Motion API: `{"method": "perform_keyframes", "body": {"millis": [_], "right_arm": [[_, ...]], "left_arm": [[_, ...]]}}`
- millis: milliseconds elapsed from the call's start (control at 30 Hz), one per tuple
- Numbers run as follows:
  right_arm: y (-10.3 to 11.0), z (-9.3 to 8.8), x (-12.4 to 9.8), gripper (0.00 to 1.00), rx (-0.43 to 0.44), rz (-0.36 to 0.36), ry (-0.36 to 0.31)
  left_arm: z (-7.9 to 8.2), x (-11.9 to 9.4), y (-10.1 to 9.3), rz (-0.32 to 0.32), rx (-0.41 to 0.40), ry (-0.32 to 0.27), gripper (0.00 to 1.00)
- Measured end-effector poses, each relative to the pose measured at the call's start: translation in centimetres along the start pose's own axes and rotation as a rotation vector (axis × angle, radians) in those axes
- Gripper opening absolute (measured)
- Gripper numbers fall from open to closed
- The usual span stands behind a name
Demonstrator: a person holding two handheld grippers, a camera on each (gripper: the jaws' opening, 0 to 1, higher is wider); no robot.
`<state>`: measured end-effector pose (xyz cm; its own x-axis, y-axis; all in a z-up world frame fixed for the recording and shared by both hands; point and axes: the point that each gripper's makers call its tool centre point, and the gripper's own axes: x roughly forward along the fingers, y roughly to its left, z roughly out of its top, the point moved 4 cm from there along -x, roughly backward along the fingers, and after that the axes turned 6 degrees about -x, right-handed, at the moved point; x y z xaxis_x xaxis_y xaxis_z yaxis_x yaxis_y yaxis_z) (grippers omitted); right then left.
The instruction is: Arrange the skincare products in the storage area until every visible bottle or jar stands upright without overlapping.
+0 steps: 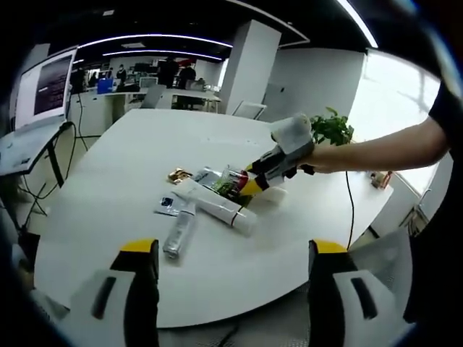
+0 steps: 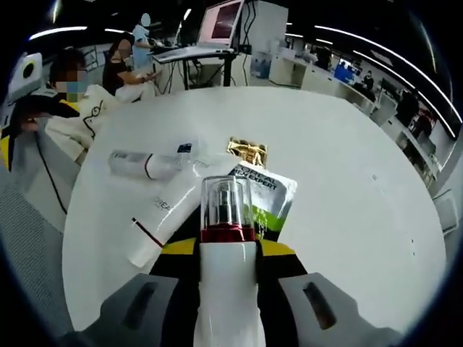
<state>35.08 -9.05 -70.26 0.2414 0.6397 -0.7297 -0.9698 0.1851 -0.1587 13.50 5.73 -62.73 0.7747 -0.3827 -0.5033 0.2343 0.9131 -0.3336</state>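
While the right hand-held gripper (image 2: 228,249) pinches one white bottle (image 2: 226,289) with a clear cap at 6 o'clock in the right gripper view, the left hand-held gripper (image 1: 231,278) stands spread above the table (image 1: 130,152). Beyond the cap lie two white tubes (image 2: 163,213) (image 2: 141,164), one green-and-white sachet (image 2: 264,195), one gold packet (image 2: 248,151) and one small dark sachet (image 2: 185,147), clustered and partly overlapping. Two seated people (image 2: 72,108) are at 10 o'clock.

Over the white table (image 1: 108,217), the left gripper (image 1: 230,282) hangs wide open while the right gripper (image 1: 255,182) reaches among lying tubes (image 1: 217,208).
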Motion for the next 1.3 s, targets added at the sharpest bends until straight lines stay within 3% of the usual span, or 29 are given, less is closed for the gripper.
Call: {"method": "perform_keyframes", "body": {"millis": [133, 767, 833, 900, 1000, 1300], "right_arm": [[0.1, 0.3, -0.7, 0.29, 0.053, -0.013, -0.052], [2.6, 1.0, -4.8, 0.29, 0.11, -0.057, -0.197], [3.0, 1.0, -5.2, 0.28, 0.111, -0.054, -0.206], [3.2, 1.0, -5.3, 0.28, 0.1, -0.049, -0.21], [4.2, 0.8, -5.9, 0.28, 0.087, -0.043, -0.229], [6.1, 0.1, -7.4, 0.28, 0.091, -0.056, -0.309]], "left_arm": [[-0.1, 0.0, 0.0, -0.003, 0.005, 0.002, 0.78], [0.0, 0.0, -0.4, -0.014, 0.028, -0.008, 0.78], [0.2, -0.1, -0.5, -0.01, 0.042, -0.015, 0.75], [0.9, -0.3, -0.7, -0.013, 0.112, -0.063, 0.71], [0.6, -0.1, -1.3, -0.034, 0.118, -0.027, 0.73], [1.2, -0.2, -1.1, -0.038, 0.104, -0.043, 0.75]]}}
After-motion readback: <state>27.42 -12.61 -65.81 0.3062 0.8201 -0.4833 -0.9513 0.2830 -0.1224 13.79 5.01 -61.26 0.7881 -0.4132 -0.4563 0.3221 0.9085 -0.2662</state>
